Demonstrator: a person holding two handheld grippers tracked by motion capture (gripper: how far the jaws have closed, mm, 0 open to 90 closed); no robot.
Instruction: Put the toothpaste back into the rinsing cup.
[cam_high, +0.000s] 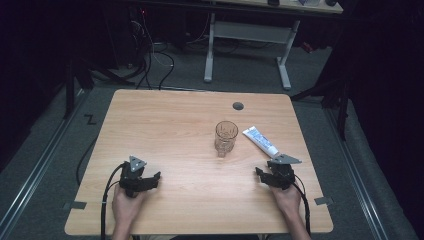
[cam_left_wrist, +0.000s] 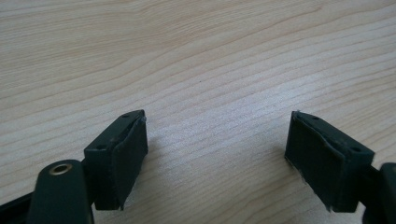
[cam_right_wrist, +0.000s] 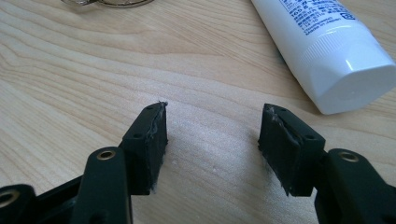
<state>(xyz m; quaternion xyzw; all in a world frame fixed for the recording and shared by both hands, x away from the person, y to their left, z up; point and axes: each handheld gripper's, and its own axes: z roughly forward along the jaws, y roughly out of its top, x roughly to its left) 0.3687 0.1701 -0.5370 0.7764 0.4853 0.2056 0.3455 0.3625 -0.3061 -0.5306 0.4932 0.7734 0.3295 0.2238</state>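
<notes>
A clear drinking glass (cam_high: 226, 136) stands upright near the middle of the wooden table (cam_high: 165, 125). Just right of it lies a white toothpaste tube (cam_high: 260, 141) with blue print, its cap end toward the person. In the right gripper view the tube's cap (cam_right_wrist: 355, 74) lies just beyond and right of the jaws, and the glass's base (cam_right_wrist: 107, 3) shows at the top edge. My right gripper (cam_right_wrist: 212, 140) rests low over the table, open and empty, a little short of the tube. My left gripper (cam_left_wrist: 217, 154) sits at the front left (cam_high: 140, 176), open over bare wood.
A round cable hole (cam_high: 238, 106) sits near the table's far edge. Beyond the table, another desk's white legs (cam_high: 210, 45) stand on grey floor with cables (cam_high: 160, 60). Tape marks (cam_high: 75, 205) lie on the floor by the front corners.
</notes>
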